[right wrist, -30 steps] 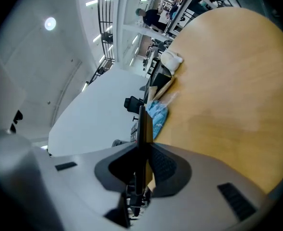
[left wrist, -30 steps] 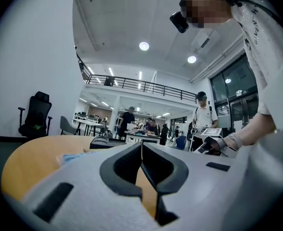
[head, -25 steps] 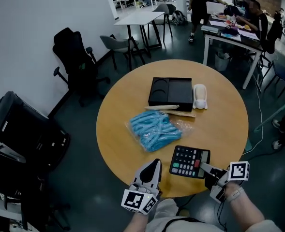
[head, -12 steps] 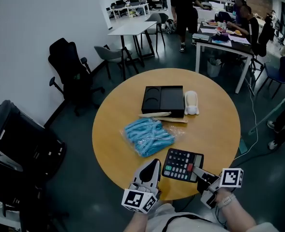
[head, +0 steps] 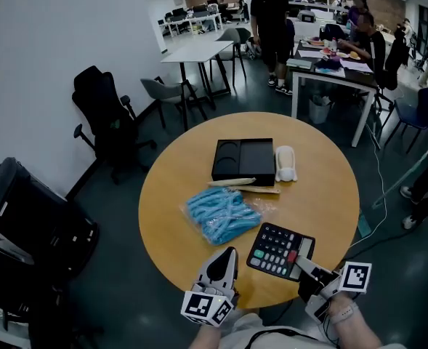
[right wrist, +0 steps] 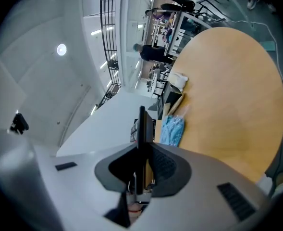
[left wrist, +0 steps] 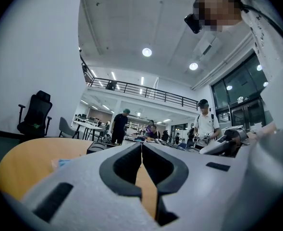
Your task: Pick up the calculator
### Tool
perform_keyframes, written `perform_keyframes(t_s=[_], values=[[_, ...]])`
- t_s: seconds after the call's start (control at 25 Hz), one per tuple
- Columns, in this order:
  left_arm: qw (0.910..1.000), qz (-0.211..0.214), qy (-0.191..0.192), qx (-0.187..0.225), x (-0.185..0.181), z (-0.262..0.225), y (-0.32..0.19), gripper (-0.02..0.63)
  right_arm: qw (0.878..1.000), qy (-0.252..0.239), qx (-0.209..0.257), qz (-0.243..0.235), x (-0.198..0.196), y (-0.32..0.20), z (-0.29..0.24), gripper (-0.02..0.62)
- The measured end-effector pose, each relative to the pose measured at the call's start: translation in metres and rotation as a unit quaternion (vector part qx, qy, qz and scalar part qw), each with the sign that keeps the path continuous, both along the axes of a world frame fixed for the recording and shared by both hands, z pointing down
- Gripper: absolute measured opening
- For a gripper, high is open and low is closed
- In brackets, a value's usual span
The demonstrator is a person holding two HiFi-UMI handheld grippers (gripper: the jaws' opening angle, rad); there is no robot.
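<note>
worktop: round, wood-coloured. Carries everything listed below except the chair.
office chair: black, on the floor left of the worktop, well apart from it.
tray: black and rectangular, with a round recess in its left part. Sits at the far middle of the worktop.
blue packet: clear bag of light-blue items lying flat at the worktop centre, between the tray and the calculator. In the right claw view it shows just past the calculator.
calculator: dark body, keys facing up, a few coloured keys on its near side. It is over the near right part of the worktop, just right of the blue packet, and is held by its near right corner. The right claw view shows it edge-on. Can't tell from the head view whether it clears the surface.
right claw: clamped on the calculator's edge, the slab pinched between both pads.
left claw: jaws together, nothing between them. Its tip is over the near rim of the worktop, just left of the calculator and not touching it.
cream object: small and rounded, touching or just beside the right side of the tray.
wooden sticks: two thin pale pieces lying along the near edge of the tray.
</note>
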State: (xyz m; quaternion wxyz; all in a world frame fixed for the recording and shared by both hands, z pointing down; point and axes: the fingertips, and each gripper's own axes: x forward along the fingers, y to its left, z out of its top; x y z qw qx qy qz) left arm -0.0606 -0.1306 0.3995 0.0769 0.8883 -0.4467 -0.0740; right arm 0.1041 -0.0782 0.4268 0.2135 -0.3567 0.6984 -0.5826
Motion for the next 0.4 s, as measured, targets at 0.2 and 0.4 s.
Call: perform_keyframes(t_s=[0.2, 0.4], values=[[1.0, -0.001, 0.004, 0.006, 0.005, -0.004, -0.001, 0.008, 1.0, -0.021, 0.009, -0.003, -0.005, 0.001, -0.011, 0.06], [0.9999, 0.006, 0.005, 0.007, 0.009, -0.002, 0.001, 0.008, 0.999, -0.042, 0.012, -0.004, -0.012, 0.007, -0.019, 0.061]])
